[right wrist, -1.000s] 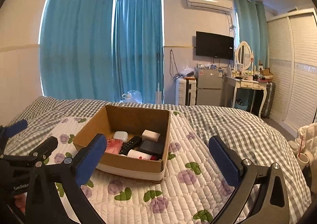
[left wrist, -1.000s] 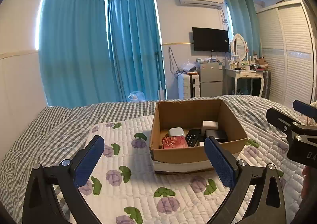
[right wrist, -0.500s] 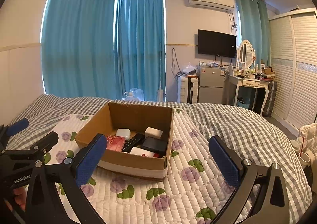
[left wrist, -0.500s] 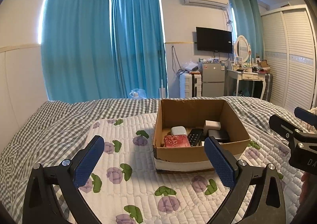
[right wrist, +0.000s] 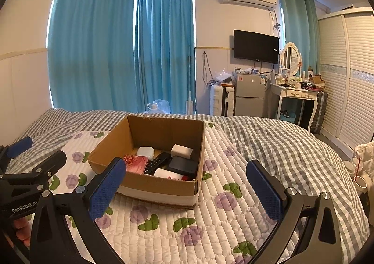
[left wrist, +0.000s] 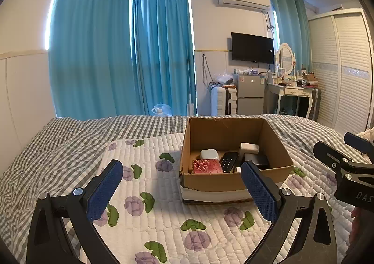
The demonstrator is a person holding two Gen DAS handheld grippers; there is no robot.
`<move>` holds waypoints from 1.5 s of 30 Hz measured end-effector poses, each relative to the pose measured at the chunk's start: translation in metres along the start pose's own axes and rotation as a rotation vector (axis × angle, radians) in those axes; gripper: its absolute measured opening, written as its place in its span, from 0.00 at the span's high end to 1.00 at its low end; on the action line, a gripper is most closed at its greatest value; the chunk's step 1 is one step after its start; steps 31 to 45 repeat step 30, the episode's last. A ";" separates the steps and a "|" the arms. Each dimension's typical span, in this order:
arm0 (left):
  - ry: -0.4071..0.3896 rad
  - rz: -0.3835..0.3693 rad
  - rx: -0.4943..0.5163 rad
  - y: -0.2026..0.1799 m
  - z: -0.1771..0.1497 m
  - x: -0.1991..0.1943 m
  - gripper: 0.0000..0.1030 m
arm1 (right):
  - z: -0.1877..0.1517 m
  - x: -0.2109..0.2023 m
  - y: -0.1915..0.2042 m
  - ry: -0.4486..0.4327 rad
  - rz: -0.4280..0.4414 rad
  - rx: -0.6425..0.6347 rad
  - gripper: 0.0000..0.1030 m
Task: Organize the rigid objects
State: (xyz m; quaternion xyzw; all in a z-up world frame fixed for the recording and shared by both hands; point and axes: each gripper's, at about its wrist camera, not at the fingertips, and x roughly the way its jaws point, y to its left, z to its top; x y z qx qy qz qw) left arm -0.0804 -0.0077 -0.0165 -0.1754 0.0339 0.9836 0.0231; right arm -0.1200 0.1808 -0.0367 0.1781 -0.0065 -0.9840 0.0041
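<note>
An open cardboard box [left wrist: 233,183] [right wrist: 161,188] sits on the quilted bed. Inside lie a red patterned box [left wrist: 205,166] [right wrist: 136,164], a white case [left wrist: 209,154] [right wrist: 145,151], a black remote [left wrist: 228,161] [right wrist: 156,163], a white block [left wrist: 249,147] [right wrist: 181,150], a dark flat device [right wrist: 183,164] and a white item [right wrist: 167,174]. My left gripper [left wrist: 182,189] is open and empty, in front of the box. My right gripper [right wrist: 185,188] is open and empty, in front of the box's right corner. Each gripper shows at the edge of the other view.
The bed has a white floral quilt [left wrist: 161,222] over a grey checked sheet [right wrist: 268,137]. Beyond the bed stand teal curtains [left wrist: 121,53], a small fridge [left wrist: 250,95], a white suitcase [left wrist: 221,101], a dressing table [right wrist: 296,95] and a wardrobe [right wrist: 350,81].
Both grippers have lifted or drawn back slightly, so the box sits lower and a bit farther in each view. Both jaws stay open and empty. The box contents have not moved.
</note>
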 end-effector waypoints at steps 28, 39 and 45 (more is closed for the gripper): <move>0.008 -0.012 0.012 -0.002 -0.001 0.000 0.00 | -0.004 0.005 -0.001 0.034 -0.023 -0.004 0.00; 0.010 -0.010 0.006 -0.001 -0.001 0.001 0.00 | -0.004 0.005 -0.001 0.037 -0.023 -0.002 0.00; 0.010 -0.010 0.006 -0.001 -0.001 0.001 0.00 | -0.004 0.005 -0.001 0.037 -0.023 -0.002 0.00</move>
